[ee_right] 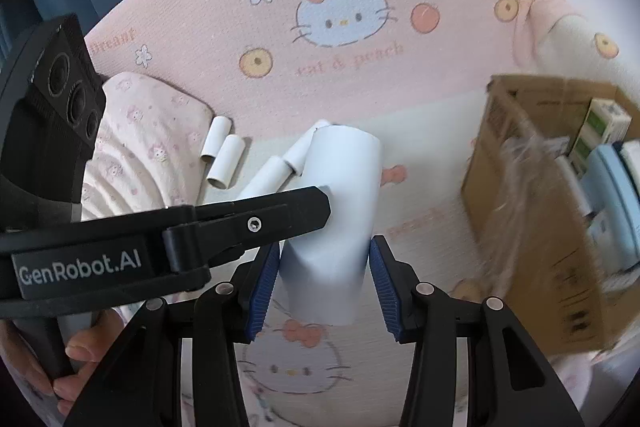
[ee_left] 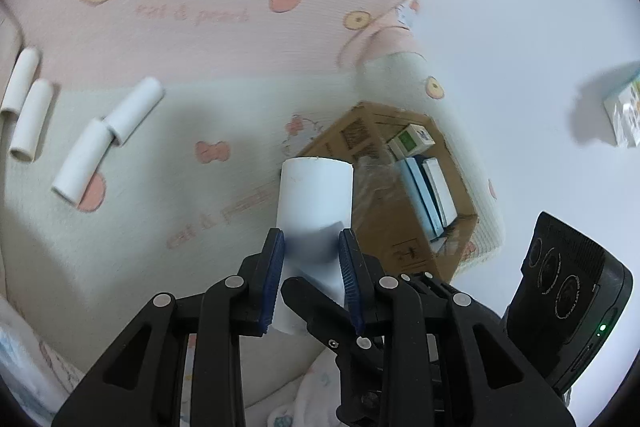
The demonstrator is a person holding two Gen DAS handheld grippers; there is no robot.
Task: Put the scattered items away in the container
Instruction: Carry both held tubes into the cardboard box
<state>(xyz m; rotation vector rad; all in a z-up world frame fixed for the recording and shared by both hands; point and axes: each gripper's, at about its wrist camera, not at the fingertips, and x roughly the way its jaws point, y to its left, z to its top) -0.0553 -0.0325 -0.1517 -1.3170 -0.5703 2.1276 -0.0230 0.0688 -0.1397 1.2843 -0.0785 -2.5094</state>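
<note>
- Left tongs (ee_left: 312,251) clamped on the near end of a white paper tube (ee_left: 316,199), blue pads pressing both sides.
- Right tongs (ee_right: 324,259) gripping the same tube, which is lifted clear of the bed sheet (ee_left: 200,39).
- Cardboard box (ee_left: 344,135) to the right beyond both tongs, holding packets (ee_left: 412,141).
- Four small white tubes (ee_left: 132,109) lying on the sheet, ahead and to the left.

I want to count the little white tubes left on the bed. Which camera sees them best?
The left wrist view: four white tubes lie unobstructed on the blanket. In the right wrist view, the held tube and the left hand-held gripper partly hide them.
</note>
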